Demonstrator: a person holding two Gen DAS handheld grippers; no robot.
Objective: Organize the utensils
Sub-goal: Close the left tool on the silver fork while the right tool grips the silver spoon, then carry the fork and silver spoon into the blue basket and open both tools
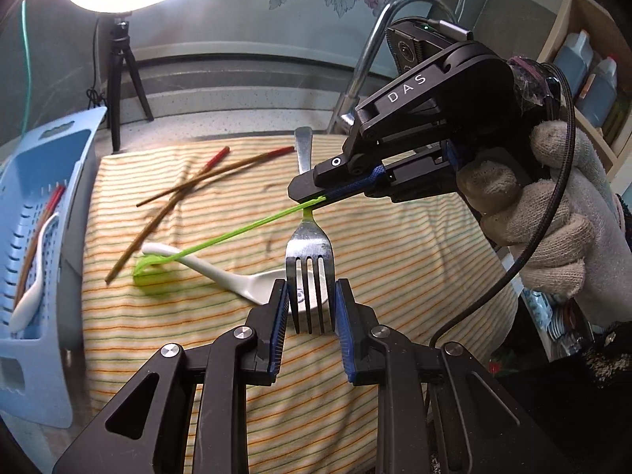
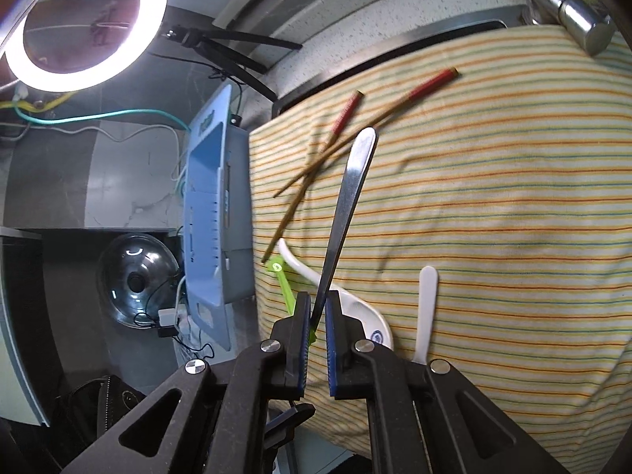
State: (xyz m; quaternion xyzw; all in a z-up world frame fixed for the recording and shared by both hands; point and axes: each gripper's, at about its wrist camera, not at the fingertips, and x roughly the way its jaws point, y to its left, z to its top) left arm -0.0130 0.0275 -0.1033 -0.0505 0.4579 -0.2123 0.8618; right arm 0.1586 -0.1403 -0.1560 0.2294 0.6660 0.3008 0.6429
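A steel fork [image 1: 310, 252] and a thin green utensil [image 1: 221, 237] hang above the striped cloth [image 1: 395, 276].

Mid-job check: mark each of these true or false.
1. The left gripper holds the metal fork by its tines. True.
2. The blue basket is empty. False: a white spoon and a red-tipped chopstick lie in it.
3. Two chopsticks lie crossed on the striped cloth. True.
4. The green utensil lies untouched. False: the right gripper pinches its thin handle.
5. The ring light is off. False: it is lit.
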